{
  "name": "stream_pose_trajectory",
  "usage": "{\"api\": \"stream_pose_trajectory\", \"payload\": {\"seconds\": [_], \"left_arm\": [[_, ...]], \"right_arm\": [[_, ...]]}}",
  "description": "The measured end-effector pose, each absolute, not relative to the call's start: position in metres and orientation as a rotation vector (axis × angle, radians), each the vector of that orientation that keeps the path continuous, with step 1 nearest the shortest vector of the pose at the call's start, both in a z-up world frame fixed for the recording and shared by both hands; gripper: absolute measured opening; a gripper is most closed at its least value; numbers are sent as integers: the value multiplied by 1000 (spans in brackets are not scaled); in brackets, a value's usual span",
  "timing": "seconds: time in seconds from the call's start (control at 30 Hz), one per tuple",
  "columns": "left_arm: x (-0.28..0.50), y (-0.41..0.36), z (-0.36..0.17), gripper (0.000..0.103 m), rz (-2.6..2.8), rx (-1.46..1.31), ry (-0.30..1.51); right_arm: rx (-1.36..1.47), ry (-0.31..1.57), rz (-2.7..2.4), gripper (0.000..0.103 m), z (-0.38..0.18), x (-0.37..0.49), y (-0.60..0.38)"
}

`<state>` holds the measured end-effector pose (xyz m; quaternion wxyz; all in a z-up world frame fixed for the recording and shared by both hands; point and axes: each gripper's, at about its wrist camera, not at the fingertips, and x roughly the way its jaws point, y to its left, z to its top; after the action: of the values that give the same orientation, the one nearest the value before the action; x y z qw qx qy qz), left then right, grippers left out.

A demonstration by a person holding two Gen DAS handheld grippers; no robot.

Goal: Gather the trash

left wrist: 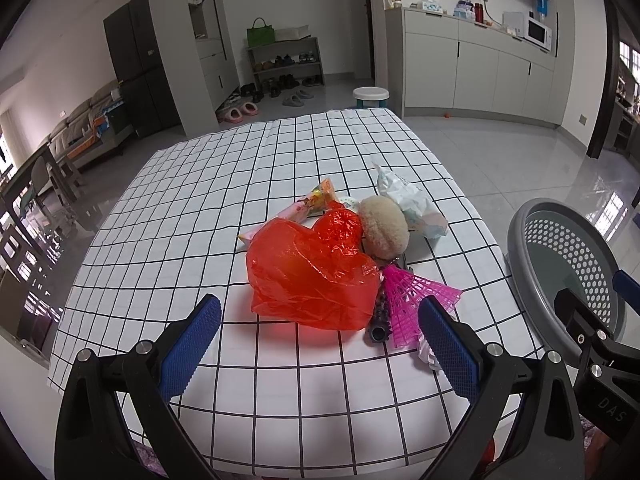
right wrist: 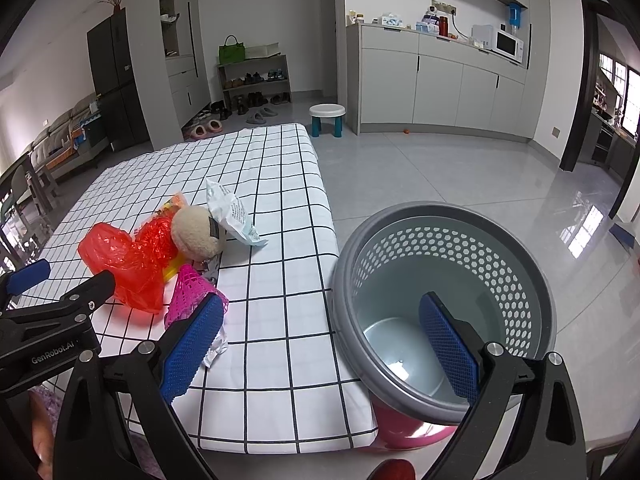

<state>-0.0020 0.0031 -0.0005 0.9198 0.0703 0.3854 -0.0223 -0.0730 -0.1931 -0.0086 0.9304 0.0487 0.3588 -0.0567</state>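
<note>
Left wrist view: left gripper (left wrist: 320, 344) hovers released before the red plastic bag (left wrist: 312, 276) on the checkered tablecloth (left wrist: 200, 200). Right gripper (right wrist: 320, 344) is also released, above the perforated bin (right wrist: 440, 280). Pinch crumpled film centrally, lift clear of the pink shuttlecock (left wrist: 412, 296).

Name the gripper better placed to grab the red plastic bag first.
Left. The left gripper has open jaws facing the red plastic bag head-on, just short of it. The right gripper, also open, faces the empty basket; the bag lies off to its left.
</note>
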Motion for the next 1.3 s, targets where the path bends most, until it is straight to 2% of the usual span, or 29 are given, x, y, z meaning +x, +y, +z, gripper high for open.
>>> {"api": "stream_pose_trajectory", "payload": {"seconds": [0.9,1.3], "left_arm": [[-2,14,3,97,-36,128,785],[-2,42,7,97,20,107,770]], "right_arm": [[93,745,-90,94,-16,-69,-188],[71,829,50,94,-36,-57,-156]]}}
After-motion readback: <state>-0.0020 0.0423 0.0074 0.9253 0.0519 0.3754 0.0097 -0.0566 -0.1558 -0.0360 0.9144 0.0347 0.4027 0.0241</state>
